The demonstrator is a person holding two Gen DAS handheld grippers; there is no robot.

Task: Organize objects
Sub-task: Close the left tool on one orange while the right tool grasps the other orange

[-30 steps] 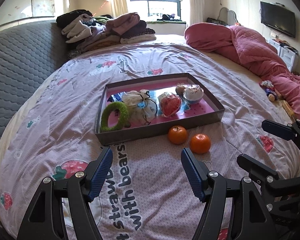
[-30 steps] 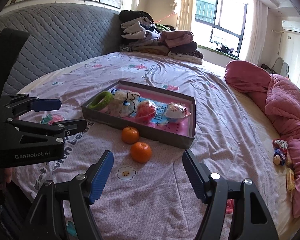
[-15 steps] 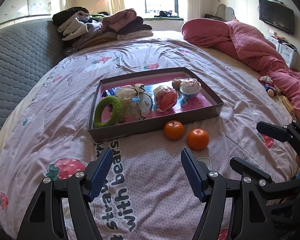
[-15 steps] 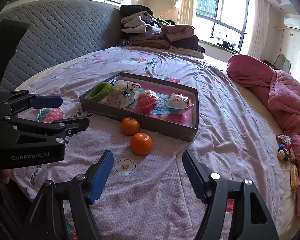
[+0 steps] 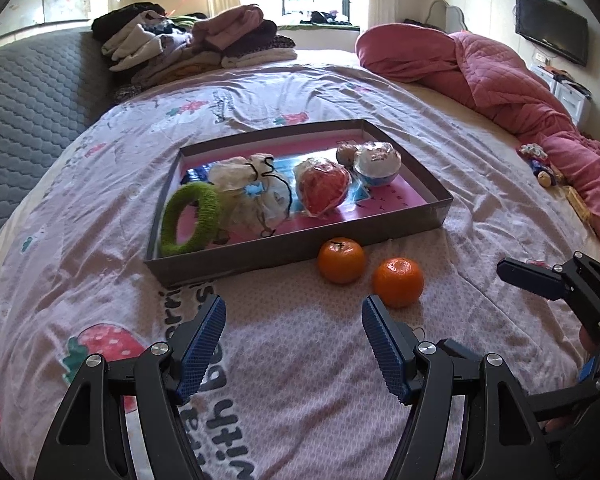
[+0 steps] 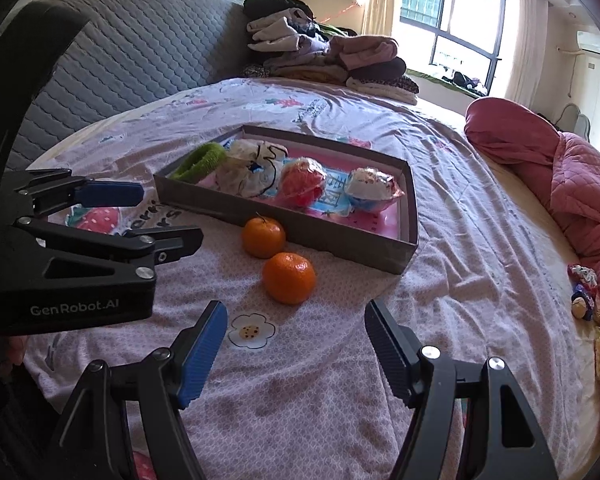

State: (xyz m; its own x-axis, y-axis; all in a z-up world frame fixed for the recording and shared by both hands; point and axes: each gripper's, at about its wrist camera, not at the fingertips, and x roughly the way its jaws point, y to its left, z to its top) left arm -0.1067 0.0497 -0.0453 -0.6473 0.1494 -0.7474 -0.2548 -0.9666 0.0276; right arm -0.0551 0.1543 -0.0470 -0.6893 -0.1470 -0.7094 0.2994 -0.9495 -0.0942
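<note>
Fingers (image 5: 204,340) spread, empty; wrapped tray (image 5: 300,254) items possibly toys.

Both tools are matte black plastic frames with triangular cut-outs behind the claw and round silver screw heads at the pivots. The left gripper (image 5: 293,328) and right gripper (image 6: 296,332) carry ribbed blue pads on the inner faces of their fingers (image 5: 204,340). White "GenRobot.AI" lettering marks the left tool's side, behind its claw
</note>
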